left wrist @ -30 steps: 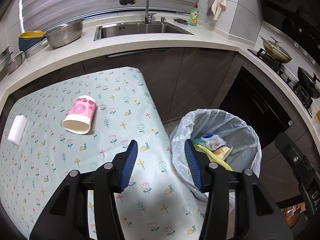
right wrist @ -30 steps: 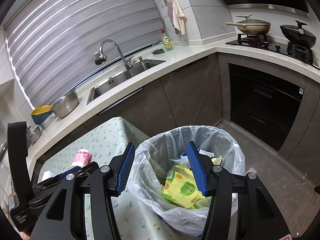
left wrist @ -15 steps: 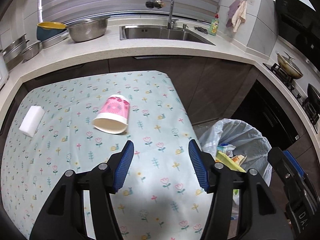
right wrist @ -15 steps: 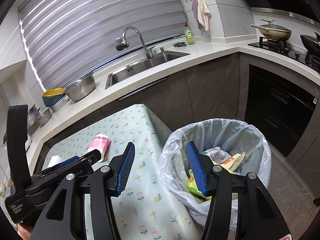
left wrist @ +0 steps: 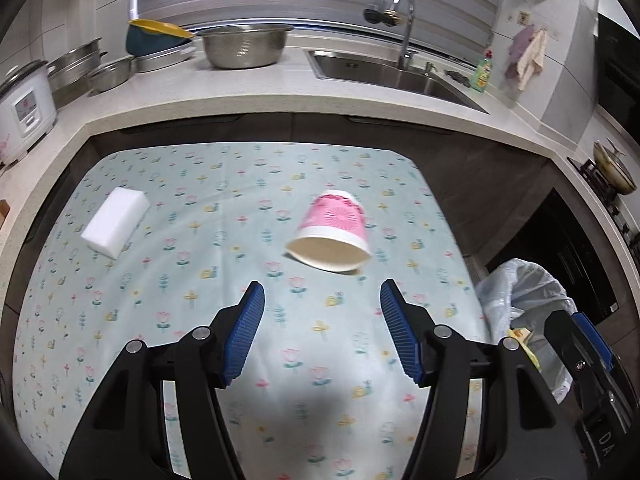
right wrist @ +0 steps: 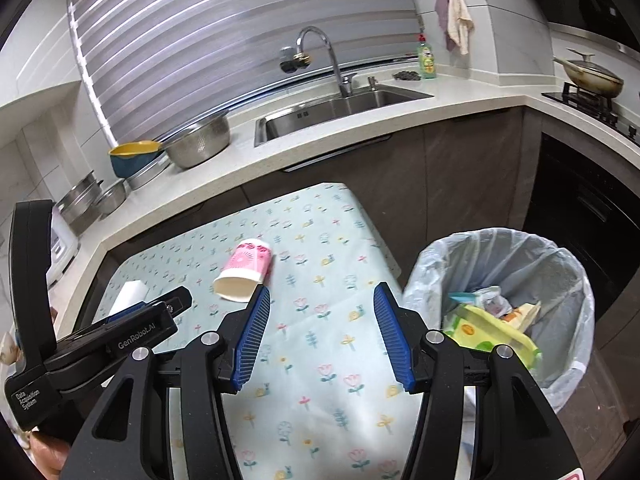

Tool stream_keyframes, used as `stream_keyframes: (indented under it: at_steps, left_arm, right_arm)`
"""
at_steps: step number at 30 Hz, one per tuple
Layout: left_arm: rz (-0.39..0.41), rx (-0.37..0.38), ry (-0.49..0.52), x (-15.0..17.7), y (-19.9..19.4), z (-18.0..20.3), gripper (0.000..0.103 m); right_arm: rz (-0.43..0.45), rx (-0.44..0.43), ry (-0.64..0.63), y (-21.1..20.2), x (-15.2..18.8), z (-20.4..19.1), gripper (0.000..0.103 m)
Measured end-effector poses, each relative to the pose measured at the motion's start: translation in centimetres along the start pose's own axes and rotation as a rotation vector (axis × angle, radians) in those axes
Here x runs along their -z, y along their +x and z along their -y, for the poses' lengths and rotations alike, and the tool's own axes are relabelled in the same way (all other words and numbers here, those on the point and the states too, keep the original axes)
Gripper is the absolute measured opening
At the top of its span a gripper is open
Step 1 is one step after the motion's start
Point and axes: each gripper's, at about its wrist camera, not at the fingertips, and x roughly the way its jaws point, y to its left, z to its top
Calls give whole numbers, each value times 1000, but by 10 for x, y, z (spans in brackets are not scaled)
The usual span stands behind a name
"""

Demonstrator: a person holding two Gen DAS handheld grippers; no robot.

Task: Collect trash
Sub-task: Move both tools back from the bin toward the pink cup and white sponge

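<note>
A pink and white paper cup (left wrist: 332,236) lies on its side on the flowered tablecloth (left wrist: 200,280), mouth toward me; it also shows in the right wrist view (right wrist: 244,270). My left gripper (left wrist: 322,320) is open and empty, just short of the cup. My right gripper (right wrist: 320,320) is open and empty above the table's right part. A bin with a clear liner (right wrist: 500,272) stands right of the table and holds wrappers (right wrist: 488,324); it also shows in the left wrist view (left wrist: 524,300).
A white sponge block (left wrist: 116,222) lies at the table's left. Behind runs a counter with a sink (left wrist: 384,70), a steel colander (left wrist: 244,46), bowls and a rice cooker (left wrist: 24,108). A stove with pans (right wrist: 592,80) is at the right.
Both grippers have swung left, away from the bin and over the table. The cup now lies almost straight ahead of the left gripper and closer. Both stay open.
</note>
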Motion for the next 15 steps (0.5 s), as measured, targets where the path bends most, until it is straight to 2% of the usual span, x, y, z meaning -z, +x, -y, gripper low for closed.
stream_keyframes:
  at_steps: [9,15]
  left_arm:
    - [-11,-73,-63,-3,10,-70,58]
    - [-25,-115,-92,-2,20,-108,58]
  right_arm:
    - [-46,-24,-45,34,8,-43,53]
    - [-96,-18,-79,73,13,-66,53]
